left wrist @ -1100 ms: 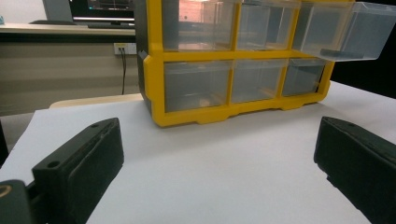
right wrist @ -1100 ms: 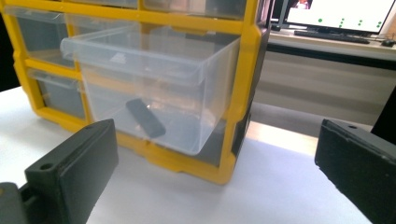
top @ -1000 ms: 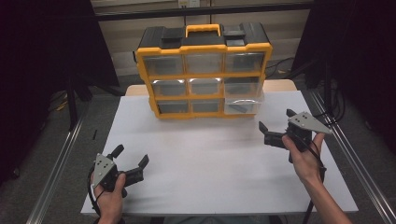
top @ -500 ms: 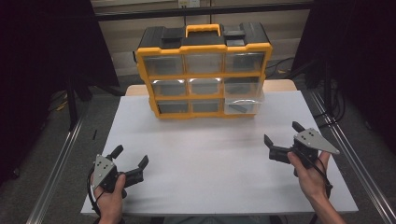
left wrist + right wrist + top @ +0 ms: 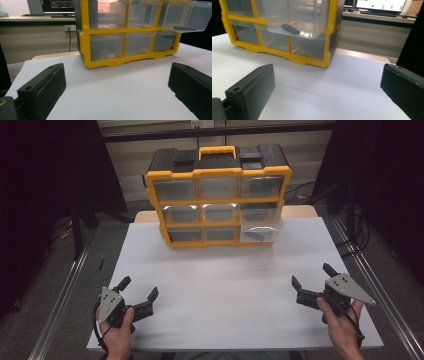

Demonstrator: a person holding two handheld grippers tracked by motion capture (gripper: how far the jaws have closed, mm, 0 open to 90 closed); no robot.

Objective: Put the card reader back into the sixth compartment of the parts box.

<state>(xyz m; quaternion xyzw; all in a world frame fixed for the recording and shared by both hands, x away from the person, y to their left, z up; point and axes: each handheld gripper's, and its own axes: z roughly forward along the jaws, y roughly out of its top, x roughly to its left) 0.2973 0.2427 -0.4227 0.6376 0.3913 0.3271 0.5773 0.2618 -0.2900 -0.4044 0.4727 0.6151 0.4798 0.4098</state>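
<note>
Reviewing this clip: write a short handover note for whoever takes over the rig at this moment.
Left claw: open, empty, near the table's front left.
Right claw: open, empty, front right.
Yellow organizer stands at the far edge. Its middle-right drawer is pulled out, with a small dark object inside.
Done: drawer open, object in it.
Left, probably: push the drawer shut.

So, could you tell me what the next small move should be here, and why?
Probably bring the right gripper forward to the drawer and push it shut. That middle-right drawer of the organizer juts out with a small dark item inside, while both grippers, the left gripper too, are open, empty and low near the table's front edge.
</note>
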